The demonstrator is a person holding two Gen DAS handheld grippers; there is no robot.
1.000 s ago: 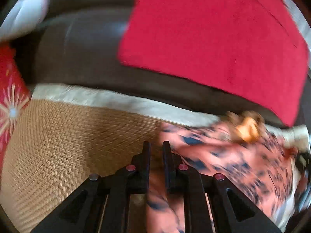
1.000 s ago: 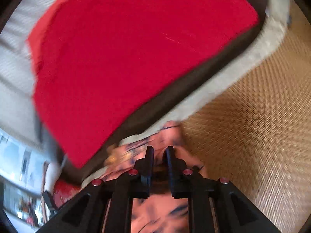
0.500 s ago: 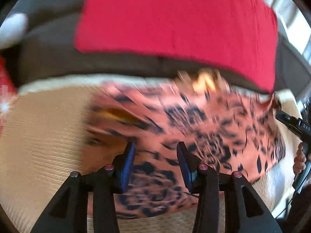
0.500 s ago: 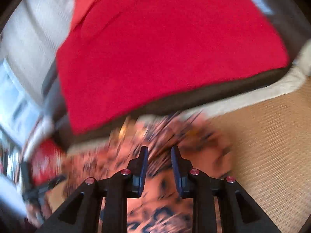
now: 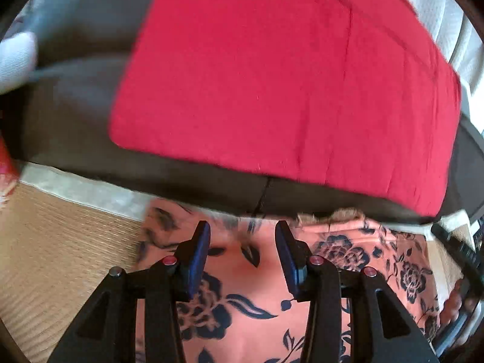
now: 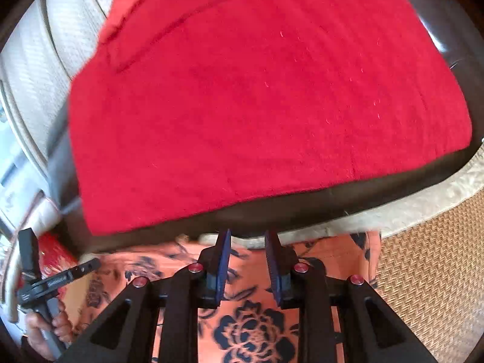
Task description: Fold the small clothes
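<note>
The orange cloth with dark flower print (image 5: pixel 257 296) lies flat on a woven straw mat (image 5: pixel 60 257), at the near side of the scene, and its far edge reaches the foot of a dark sofa (image 5: pixel 75 115). Both wrist views look over this cloth from close above.

The left gripper (image 5: pixel 242 242) has its two blue-padded fingers apart, with nothing between them; only the cloth shows in the gap. The right gripper (image 6: pixel 247 249) is also parted and holds nothing, and its fingers point at the far edge of the cloth, near the pale border of the mat (image 6: pixel 423 199).

On the sofa seat lies a red towel (image 5: pixel 287 75), which fills most of the upper part of both views. In the right wrist view its far left corner shows a folded hem.

The left wrist view alone shows a white rounded object (image 5: pixel 15 60) at the far left; it is too blurred to tell what it is. At its right edge part of the other gripper and some fingers of the hand (image 5: pixel 456 302) are seen.

The right wrist view alone shows the left gripper from outside (image 6: pixel 60 278), held in a hand (image 6: pixel 45 329) at the near left, with a small red thing (image 6: pixel 54 251) behind it, and pale ribbed upholstery (image 6: pixel 54 45) at the far left.

No container is visible in either view.
</note>
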